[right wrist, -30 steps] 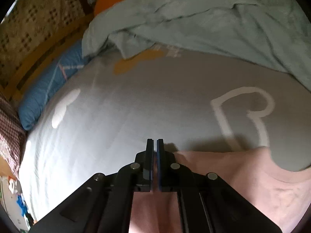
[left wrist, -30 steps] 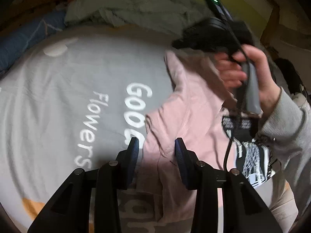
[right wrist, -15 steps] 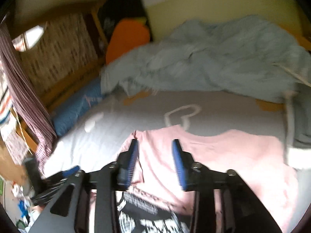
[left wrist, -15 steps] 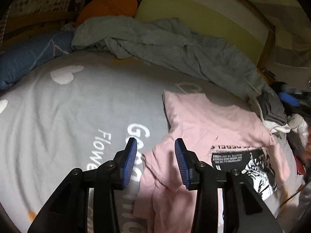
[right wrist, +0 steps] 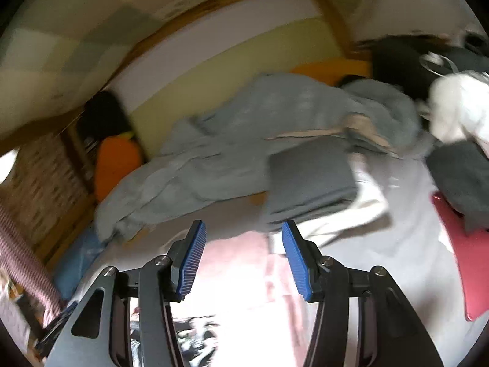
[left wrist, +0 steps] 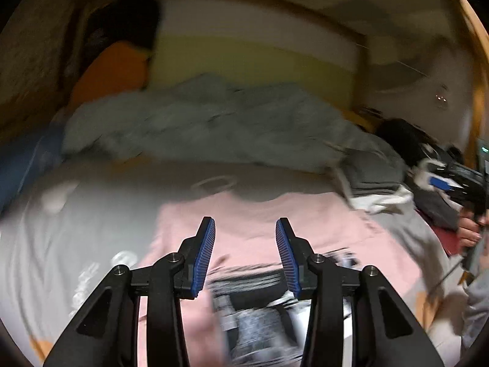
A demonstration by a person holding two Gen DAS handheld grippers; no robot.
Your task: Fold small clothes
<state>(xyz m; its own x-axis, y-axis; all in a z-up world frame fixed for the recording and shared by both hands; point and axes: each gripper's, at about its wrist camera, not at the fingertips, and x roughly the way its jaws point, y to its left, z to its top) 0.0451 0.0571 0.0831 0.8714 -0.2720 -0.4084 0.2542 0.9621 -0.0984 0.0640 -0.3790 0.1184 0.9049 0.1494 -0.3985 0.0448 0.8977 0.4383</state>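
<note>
left wrist view: regrasp the pink shirt for the next fold

left wrist view shows the left gripper [left wrist: 245, 244] with jaws apart and nothing between them, raised above the pink shirt [left wrist: 321, 223]. the shirt lies flat on the grey bed sheet [left wrist: 76, 229], occupying the lower centre and lower right of the frame, with its black printed panel [left wrist: 259, 315] turned up near the bottom edge. the right gripper [right wrist: 241, 257] has just been opening; its jaws stand apart and empty, over the shirt's far edge at lower centre of the right wrist view. both frames are blurred, so fine edges are hard to read.

procedure, as judged:
1. neither gripper holds cloth, so the step in hand is a fresh grasp.
2. bring each gripper down onto one edge of the shirt, well apart from the other, so the fold line stays straight.
3. pinch the shirt layer only; the sheet lies directly beneath and is easily caught.
4. keep clear of the stack of folded grey clothes [right wrist: 308, 180] at centre right and the crumpled blue-grey blanket [left wrist: 198, 122] across the upper middle.
5. carry the edge over low and lay it down square.
</note>
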